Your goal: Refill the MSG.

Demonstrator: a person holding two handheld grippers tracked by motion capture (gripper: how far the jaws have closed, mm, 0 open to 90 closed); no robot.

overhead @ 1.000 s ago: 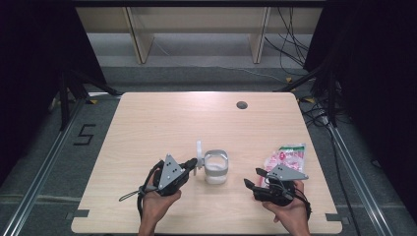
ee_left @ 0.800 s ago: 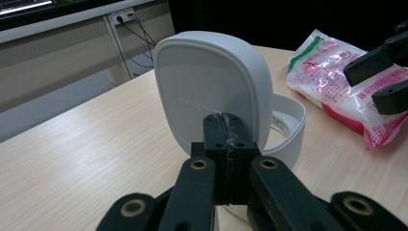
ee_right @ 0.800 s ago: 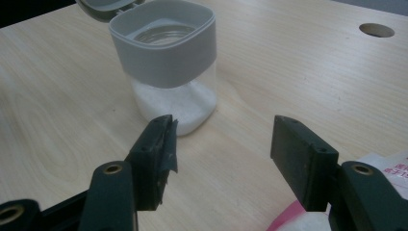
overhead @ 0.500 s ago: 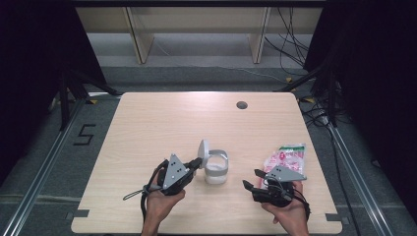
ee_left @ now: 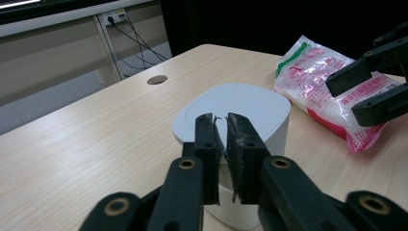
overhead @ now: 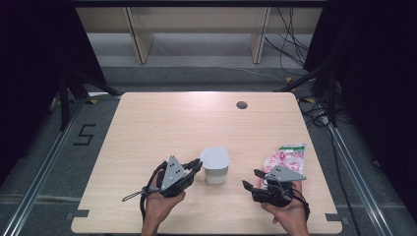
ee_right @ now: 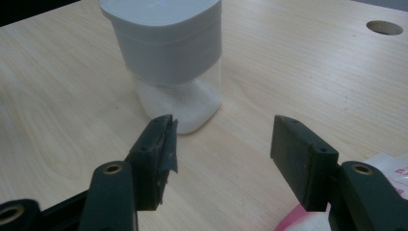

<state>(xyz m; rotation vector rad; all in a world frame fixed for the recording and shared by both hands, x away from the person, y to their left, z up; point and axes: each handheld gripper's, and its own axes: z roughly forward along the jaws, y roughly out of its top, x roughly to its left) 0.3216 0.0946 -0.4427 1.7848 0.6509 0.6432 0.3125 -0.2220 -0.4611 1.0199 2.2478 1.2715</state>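
Item: lidded container point(overhead: 215, 165), white cap over a clear lower body, part-filled with a white granular content. It stood upright on the table point(overhead: 162, 118), near the front edge and about midway between our two hands, its long axis vertical and the lid facing up, closed flat.

Handling, as we judged it: rigid plastic, light to moderate in weight, smooth and somewhat slippery on the clear wall. It would best be taken across the white cap's flat sides, where the walls look firmest.

Left hand-held gripper point(ee_left: 222, 144): just beside the container's left side, jaws nearly together with a thin gap; they had just been opening slightly, nothing between them.

Right hand-held gripper point(ee_right: 226, 144): well to the container's right, jaws spread wide, nothing between them, aimed at the container.

Adjacent: pink-and-white bag point(overhead: 287, 158), lying flat by the right hand.
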